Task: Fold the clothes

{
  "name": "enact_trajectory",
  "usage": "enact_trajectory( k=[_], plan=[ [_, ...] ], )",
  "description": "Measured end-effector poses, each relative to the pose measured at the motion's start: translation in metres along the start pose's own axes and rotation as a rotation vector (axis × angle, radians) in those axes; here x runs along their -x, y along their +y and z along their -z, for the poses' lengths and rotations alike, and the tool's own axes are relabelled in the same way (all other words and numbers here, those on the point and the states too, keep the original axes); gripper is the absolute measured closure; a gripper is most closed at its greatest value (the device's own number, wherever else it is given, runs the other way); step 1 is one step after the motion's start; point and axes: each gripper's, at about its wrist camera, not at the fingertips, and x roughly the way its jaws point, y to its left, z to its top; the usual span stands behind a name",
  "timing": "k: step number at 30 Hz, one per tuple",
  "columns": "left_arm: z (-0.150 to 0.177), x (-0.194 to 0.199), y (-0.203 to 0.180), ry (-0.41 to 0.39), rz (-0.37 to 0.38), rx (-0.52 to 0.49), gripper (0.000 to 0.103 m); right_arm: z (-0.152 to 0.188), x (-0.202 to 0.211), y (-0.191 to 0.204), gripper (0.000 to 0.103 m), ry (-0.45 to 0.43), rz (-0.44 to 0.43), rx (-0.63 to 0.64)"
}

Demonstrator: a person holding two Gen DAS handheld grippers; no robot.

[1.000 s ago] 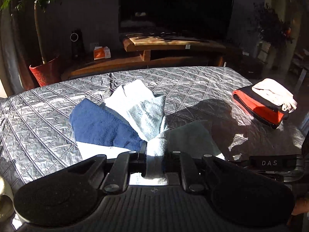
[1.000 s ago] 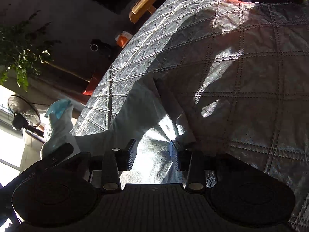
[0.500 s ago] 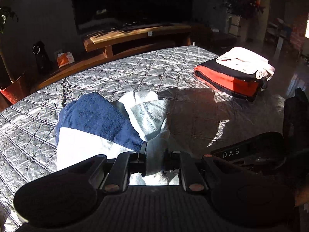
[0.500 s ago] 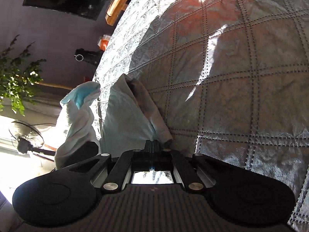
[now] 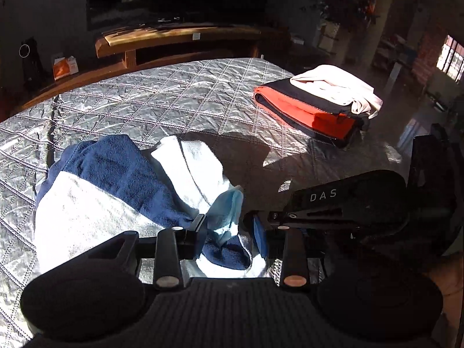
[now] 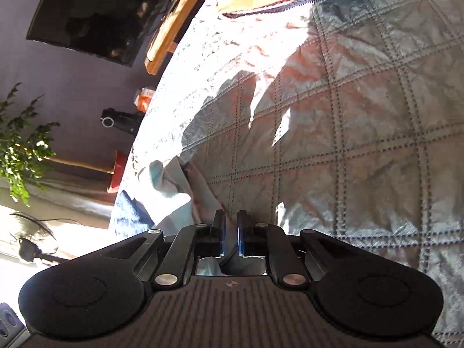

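Observation:
A navy and white garment with a light blue part lies crumpled on the silver quilted cover. My left gripper hovers open over its near edge, cloth lying loose between and below the fingers. My right gripper is tilted sideways just right of the same garment, its pads a narrow gap apart with nothing visible between them. In the left wrist view its black body reaches in from the right, tip next to my left gripper's right finger.
A folded orange and black jacket with a white garment on top sits at the cover's far right. Beyond the far edge stand a wooden bench and a dark screen. A potted plant and a fan stand at the left.
My left gripper has opened and let go of the light cloth, which dropped onto the pile. My right gripper, shut half a second ago, has parted its pads slightly.

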Motion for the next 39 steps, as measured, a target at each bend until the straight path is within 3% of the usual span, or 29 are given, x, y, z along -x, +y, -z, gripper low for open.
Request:
enact_trajectory(
  k=[2, 3, 4, 6, 9, 12, 15, 18, 20, 22, 24, 26, 28, 29, 31, 33, 37, 39],
  plan=[
    [-0.005, 0.021, 0.003, -0.067, 0.020, 0.012, 0.064, 0.000, 0.011, 0.018, 0.083, -0.076, -0.029, 0.138],
    [-0.005, 0.030, 0.006, -0.092, 0.013, 0.021, 0.056, 0.000, 0.017, 0.027, 0.074, -0.113, -0.044, 0.207],
    [-0.005, 0.035, 0.013, -0.103, -0.018, 0.042, 0.055, -0.001, 0.023, 0.036, 0.058, -0.151, -0.059, 0.276],
    [-0.003, 0.038, 0.039, -0.092, -0.075, 0.130, 0.062, 0.005, 0.013, 0.048, 0.050, -0.094, -0.116, 0.332],
    [0.002, 0.034, 0.086, -0.039, -0.184, 0.319, 0.071, 0.011, -0.006, 0.068, 0.055, -0.044, -0.138, 0.405],
    [0.012, 0.029, 0.128, 0.007, -0.296, 0.480, 0.075, 0.025, -0.013, 0.095, 0.072, -0.053, -0.154, 0.571],
    [0.017, 0.025, 0.142, 0.004, -0.305, 0.492, 0.075, 0.049, -0.014, 0.122, 0.073, -0.048, -0.196, 0.755],
    [0.015, 0.020, 0.137, -0.010, -0.324, 0.424, 0.076, 0.062, -0.023, 0.132, 0.072, 0.001, -0.137, 0.842],
    [0.015, 0.014, 0.131, 0.005, -0.339, 0.383, 0.074, 0.053, -0.043, 0.120, 0.072, 0.107, -0.049, 0.760],
    [0.017, 0.005, 0.127, 0.037, -0.350, 0.351, 0.070, 0.043, -0.034, 0.105, 0.092, 0.111, -0.027, 0.675],
    [0.020, 0.000, 0.122, 0.046, -0.369, 0.307, 0.069, 0.033, -0.022, 0.089, 0.103, 0.102, -0.013, 0.592],
    [0.019, 0.003, 0.120, 0.046, -0.368, 0.291, 0.069, 0.023, -0.010, 0.074, 0.092, 0.093, 0.001, 0.508],
    [0.018, 0.012, 0.125, 0.030, -0.346, 0.330, 0.071, 0.013, 0.002, 0.059, 0.043, 0.085, 0.016, 0.425],
    [0.017, 0.019, 0.129, 0.015, -0.333, 0.352, 0.071, 0.008, 0.008, 0.051, 0.037, 0.080, 0.023, 0.383],
    [0.018, 0.027, 0.130, 0.001, -0.333, 0.347, 0.073, -0.001, 0.016, 0.035, 0.034, 0.095, 0.018, 0.296],
    [0.023, 0.028, 0.127, 0.017, -0.324, 0.319, 0.073, -0.007, 0.018, 0.020, 0.040, 0.144, -0.013, 0.204],
    [0.033, 0.022, 0.118, 0.053, -0.339, 0.284, 0.072, -0.020, 0.024, -0.011, 0.037, 0.240, -0.077, 0.020],
    [0.034, 0.024, 0.119, 0.052, -0.362, 0.286, 0.068, -0.016, 0.015, -0.007, 0.035, 0.326, -0.110, 0.023]
  ],
)
